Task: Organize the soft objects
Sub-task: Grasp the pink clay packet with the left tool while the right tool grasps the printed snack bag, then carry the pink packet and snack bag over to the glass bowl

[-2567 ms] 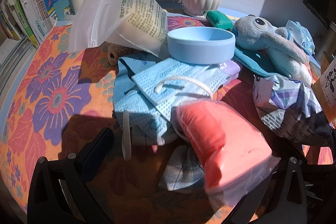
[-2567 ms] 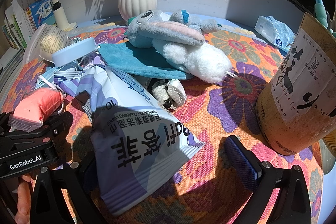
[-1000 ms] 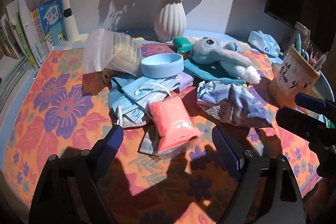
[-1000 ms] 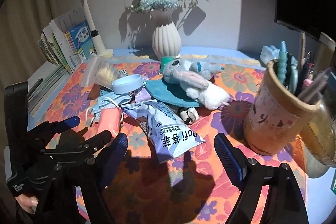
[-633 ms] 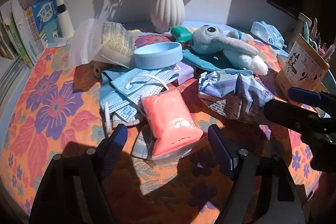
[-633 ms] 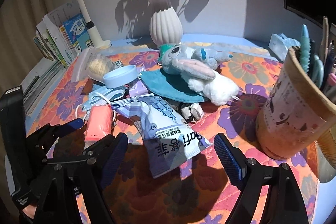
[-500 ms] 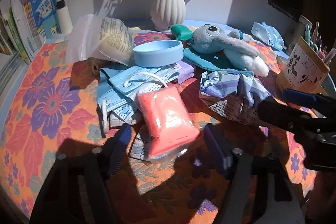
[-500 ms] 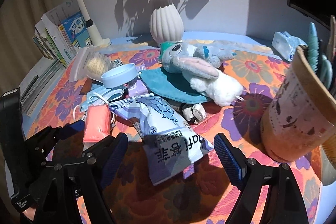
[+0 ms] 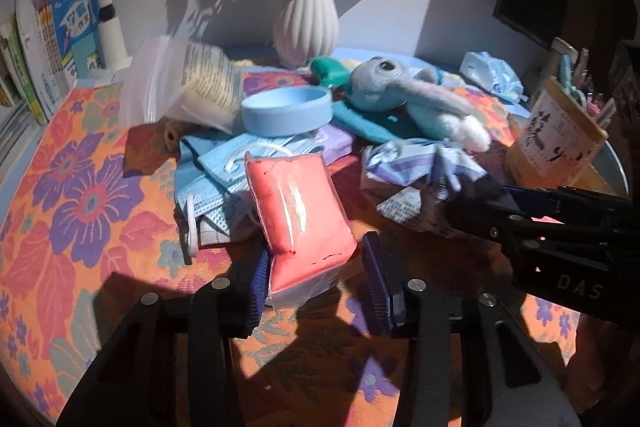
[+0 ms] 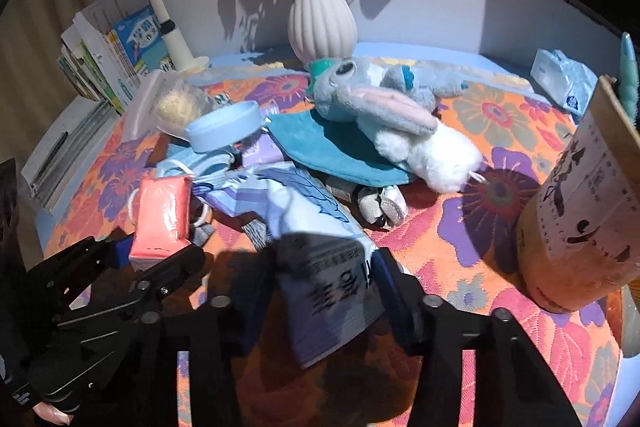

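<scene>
A pile of soft things lies on the flowered tablecloth (image 9: 80,195). My left gripper (image 9: 316,283) is shut on the near end of a pink packet in clear wrap (image 9: 298,211), also seen in the right wrist view (image 10: 162,219). My right gripper (image 10: 324,291) is shut on the near end of a blue-and-white tissue pack (image 10: 320,247), which shows crumpled in the left wrist view (image 9: 416,179). Behind lie blue face masks (image 9: 216,179), a blue ring-shaped band (image 9: 286,111), a grey plush elephant (image 10: 380,107) on a teal cloth (image 10: 340,151), and a clear zip bag (image 9: 180,87).
A white ribbed vase (image 10: 322,23) with flowers stands at the back. Books (image 10: 116,47) and a lamp post (image 10: 160,3) are at the back left. A pen holder (image 10: 580,211) stands on the right, a small tissue pack (image 10: 564,79) behind it. Rolled socks (image 10: 380,207) lie mid-table.
Both grippers have moved forward and closed: the left one onto the pink packet, the right one onto the tissue pack. Both were open half a second ago.
</scene>
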Tool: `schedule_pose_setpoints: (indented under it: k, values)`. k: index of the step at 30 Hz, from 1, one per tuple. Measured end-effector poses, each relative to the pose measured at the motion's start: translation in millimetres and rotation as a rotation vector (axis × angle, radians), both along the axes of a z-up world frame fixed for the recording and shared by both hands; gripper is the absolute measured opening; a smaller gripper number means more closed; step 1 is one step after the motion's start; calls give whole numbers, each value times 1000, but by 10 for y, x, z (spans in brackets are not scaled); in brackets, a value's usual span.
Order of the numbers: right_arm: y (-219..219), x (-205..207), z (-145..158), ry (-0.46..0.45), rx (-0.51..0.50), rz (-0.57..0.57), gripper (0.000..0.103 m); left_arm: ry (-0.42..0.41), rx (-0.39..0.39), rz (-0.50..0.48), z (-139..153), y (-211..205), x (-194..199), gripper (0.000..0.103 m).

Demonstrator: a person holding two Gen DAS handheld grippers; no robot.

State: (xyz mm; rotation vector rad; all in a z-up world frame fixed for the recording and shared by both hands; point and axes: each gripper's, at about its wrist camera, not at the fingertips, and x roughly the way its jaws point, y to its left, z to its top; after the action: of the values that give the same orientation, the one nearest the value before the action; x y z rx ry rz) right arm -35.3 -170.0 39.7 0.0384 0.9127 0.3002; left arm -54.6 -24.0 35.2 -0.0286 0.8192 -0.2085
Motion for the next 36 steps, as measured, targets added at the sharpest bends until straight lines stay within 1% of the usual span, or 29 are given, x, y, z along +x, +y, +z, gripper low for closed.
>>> schedule_pose_setpoints:
  k: [2,6,14,18,22,25,29,31,36]
  values:
    - [-8,-48,49,-12,-3,-3,43,-18,0,-11,64,-24,-52,41]
    - [-55,-172,174,-34,22,-9,40,-54,0,-24,195,-74,-176,41]
    - [-171,-482,369,-72,10,-33,34,-99,-9,-51,385,-197,-422,41]
    - [-318,-625,402,-76,16,-68,33,-118,-10,-71,460,-296,-554,41]
    - [-527,-760,460,-83,50,-103,31,-138,-9,-95,545,-414,-652,41]
    - [-684,-885,539,-91,45,-137,31,-155,-11,-122,610,-524,-712,41]
    - [-957,-1061,653,-101,41,-200,31,-166,-21,-181,666,-750,-781,41]
    - [-1121,-1136,706,-103,44,-238,31,-160,-40,-228,691,-903,-808,41]
    - [-1628,-1379,928,-136,54,-355,29,-160,-102,-384,822,-1372,-877,41]
